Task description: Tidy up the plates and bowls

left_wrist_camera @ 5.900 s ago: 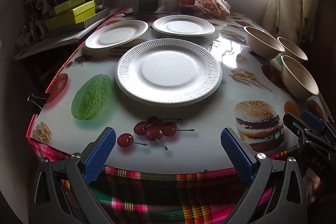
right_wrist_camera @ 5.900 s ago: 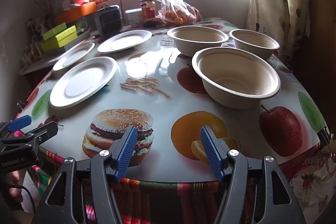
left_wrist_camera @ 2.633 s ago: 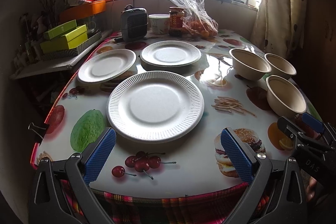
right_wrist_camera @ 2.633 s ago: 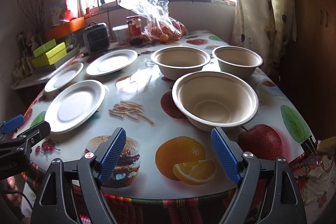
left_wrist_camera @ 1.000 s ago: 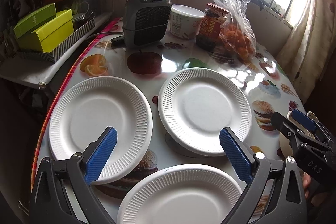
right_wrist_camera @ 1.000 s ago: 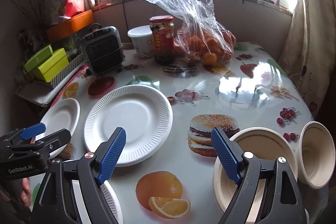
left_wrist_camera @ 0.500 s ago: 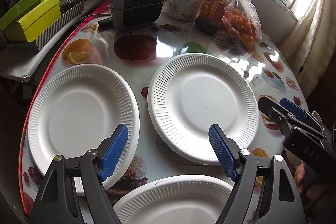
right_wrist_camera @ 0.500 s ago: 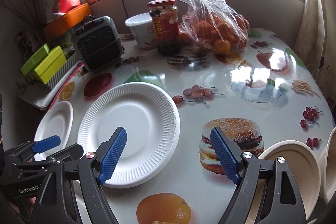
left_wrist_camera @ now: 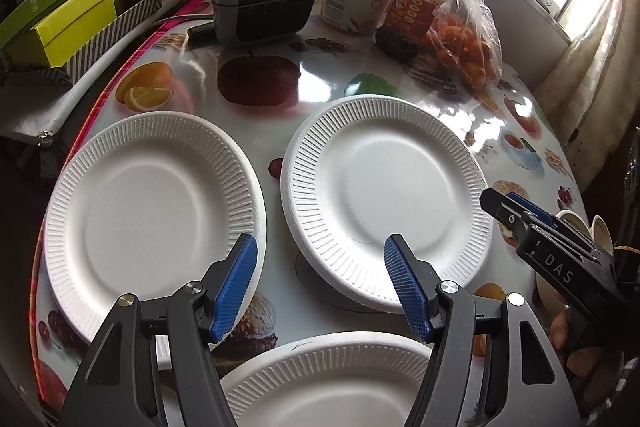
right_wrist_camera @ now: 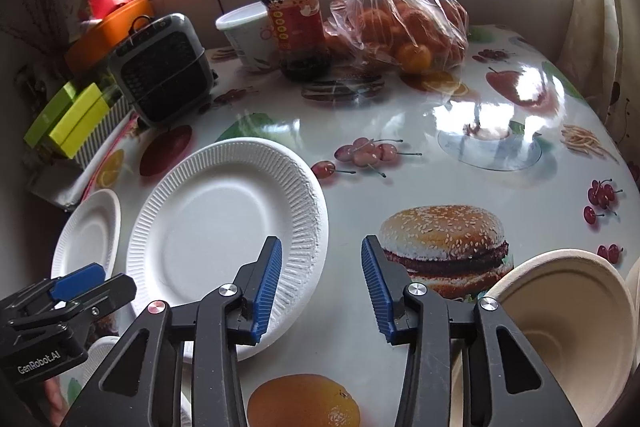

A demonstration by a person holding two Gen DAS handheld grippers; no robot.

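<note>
both tongs closing on nothing: left gripper point(left_wrist_camera: 322, 287) and right gripper point(right_wrist_camera: 320, 289) flank one paper plate point(left_wrist_camera: 384, 199); colliding could crumple its rim.

Left tongs point(left_wrist_camera: 320, 291): carried from the near tabletop edge to the far end, now above the gap between far-left plate point(left_wrist_camera: 152, 203) and far-right plate point(left_wrist_camera: 384, 195); jaws narrower than a second ago and closing, nothing between them.

Right tongs point(right_wrist_camera: 322, 291): moved from facing the bowls to the far-right plate's right rim (one bowl point(right_wrist_camera: 560, 327) now at lower right); jaws much narrower, closing, the plate's rim not yet pinched.
</note>
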